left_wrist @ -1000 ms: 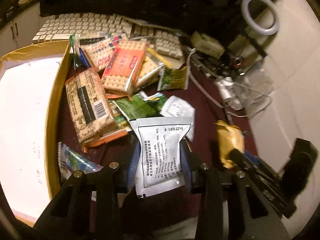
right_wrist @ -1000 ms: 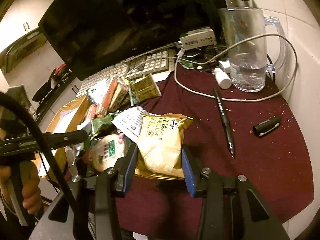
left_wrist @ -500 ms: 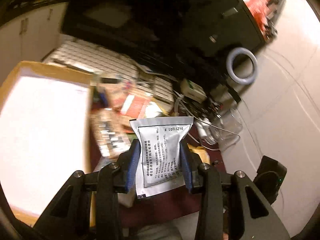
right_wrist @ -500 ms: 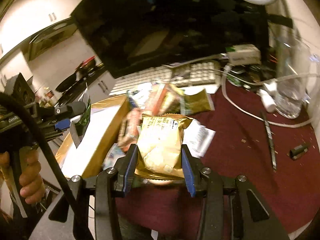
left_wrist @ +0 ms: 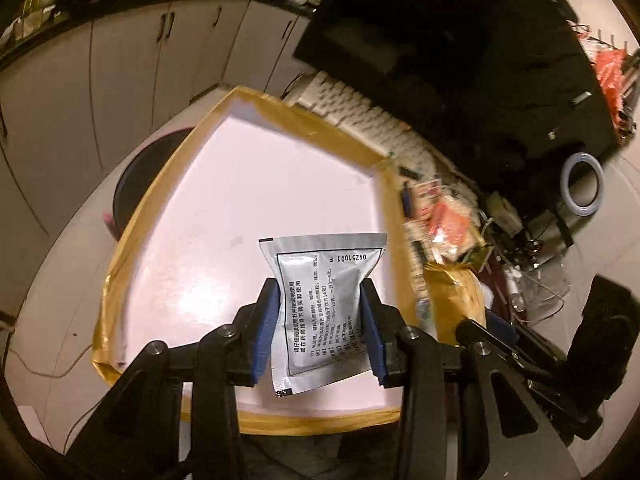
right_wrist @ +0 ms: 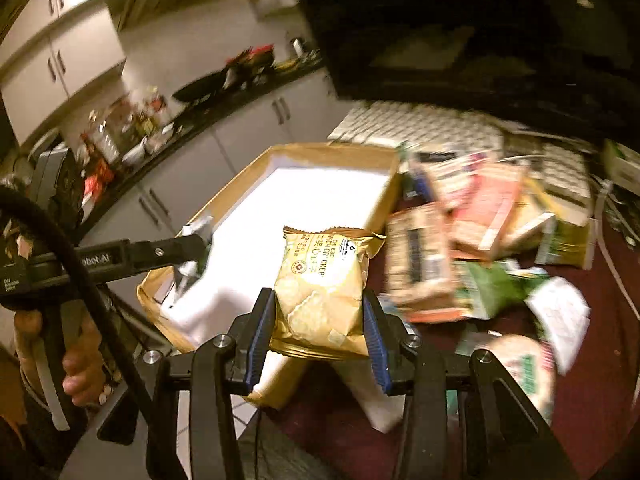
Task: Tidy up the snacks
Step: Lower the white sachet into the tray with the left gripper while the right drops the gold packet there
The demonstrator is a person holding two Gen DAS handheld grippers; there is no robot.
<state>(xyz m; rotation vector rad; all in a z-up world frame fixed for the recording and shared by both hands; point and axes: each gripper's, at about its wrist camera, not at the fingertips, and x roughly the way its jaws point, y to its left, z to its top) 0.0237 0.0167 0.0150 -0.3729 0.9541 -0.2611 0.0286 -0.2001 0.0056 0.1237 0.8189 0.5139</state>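
While both fingers pinching packets: silver sachet (left_wrist: pixel 324 312) left view, cracker bag (right_wrist: pixel 320 292) right view.

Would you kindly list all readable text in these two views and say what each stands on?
"04251001 F": silver sachet in the left tool; its smaller print is unreadable.
"CHEESE", "CR..CKER": yellow packet in the right tool.
"...obot.AI": left tool's arm.
Snack pile: blurred.
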